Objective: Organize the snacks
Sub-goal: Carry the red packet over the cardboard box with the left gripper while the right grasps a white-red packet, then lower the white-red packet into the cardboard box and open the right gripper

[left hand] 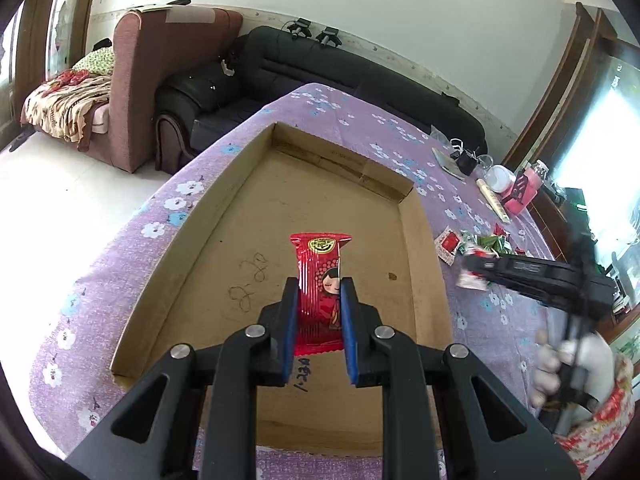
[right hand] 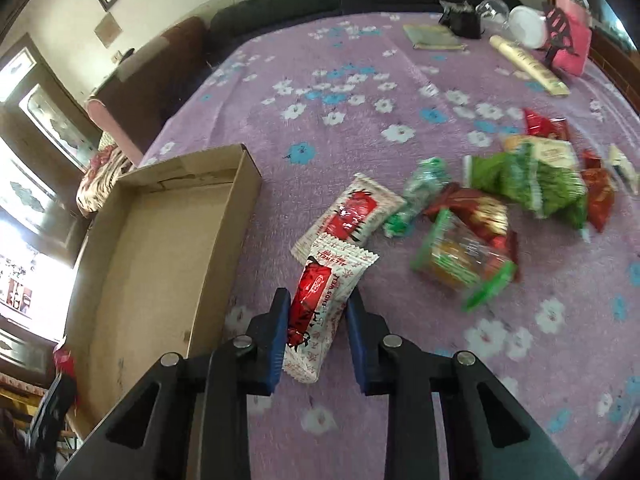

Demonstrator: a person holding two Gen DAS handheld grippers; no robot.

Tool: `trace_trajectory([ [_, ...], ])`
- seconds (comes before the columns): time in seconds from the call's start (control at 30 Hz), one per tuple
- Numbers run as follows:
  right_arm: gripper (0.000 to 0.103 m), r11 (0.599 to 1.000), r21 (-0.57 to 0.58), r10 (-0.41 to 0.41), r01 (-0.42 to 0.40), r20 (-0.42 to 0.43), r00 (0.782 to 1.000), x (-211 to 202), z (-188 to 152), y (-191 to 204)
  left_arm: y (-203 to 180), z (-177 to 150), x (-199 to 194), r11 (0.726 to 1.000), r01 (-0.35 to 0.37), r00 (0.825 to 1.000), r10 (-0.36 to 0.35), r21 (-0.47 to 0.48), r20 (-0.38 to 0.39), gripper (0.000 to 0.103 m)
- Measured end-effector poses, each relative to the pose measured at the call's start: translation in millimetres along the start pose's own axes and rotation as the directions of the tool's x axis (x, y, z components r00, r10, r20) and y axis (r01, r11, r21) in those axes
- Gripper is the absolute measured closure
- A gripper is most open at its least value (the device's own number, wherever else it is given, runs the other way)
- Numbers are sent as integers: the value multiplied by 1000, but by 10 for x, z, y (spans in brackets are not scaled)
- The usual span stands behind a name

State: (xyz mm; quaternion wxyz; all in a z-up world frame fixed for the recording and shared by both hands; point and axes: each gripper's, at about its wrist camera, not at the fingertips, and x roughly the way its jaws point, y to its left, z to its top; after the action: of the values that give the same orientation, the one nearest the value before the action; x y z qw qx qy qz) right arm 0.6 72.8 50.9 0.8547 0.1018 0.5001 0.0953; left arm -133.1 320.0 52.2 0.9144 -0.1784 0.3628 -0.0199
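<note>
Left tool point(left hand: 319, 284) clamped on a red snack packet point(left hand: 320, 280) above the cardboard box point(left hand: 424, 240). Right tool point(right hand: 319, 300) gripping a white-and-red packet point(right hand: 320, 300) over the purple flowered bench point(right hand: 360, 92), beside the loose snack pile point(right hand: 500, 204).

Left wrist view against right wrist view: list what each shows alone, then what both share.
Left wrist view only: the left tongs shut on a red foil snack packet above the brown cardboard tray.

Right wrist view only: the right tongs around a white-and-red wrapped snack, with the loose pile of green and red snack packets seen close.

Both: the tray and the purple flowered tablecloth.
</note>
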Motion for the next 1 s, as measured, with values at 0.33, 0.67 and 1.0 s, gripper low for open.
trace_trajectory([
  [0.33, 77, 940, -175, 290, -294, -48, 956, -312, -231, 638, 50, -8, 114, 992, -125, 992, 126, 10, -33, 81],
  [0.67, 75, 892, -275, 319, -360, -184, 930, 159, -507, 1236, 255, 22, 51, 986, -149, 988, 146, -77, -41, 67],
  [1.0, 60, 869, -318, 354, -379, -136, 925, -68, -432, 1145, 116, 114, -272, 992, -59, 996, 66, -112, 62, 38],
])
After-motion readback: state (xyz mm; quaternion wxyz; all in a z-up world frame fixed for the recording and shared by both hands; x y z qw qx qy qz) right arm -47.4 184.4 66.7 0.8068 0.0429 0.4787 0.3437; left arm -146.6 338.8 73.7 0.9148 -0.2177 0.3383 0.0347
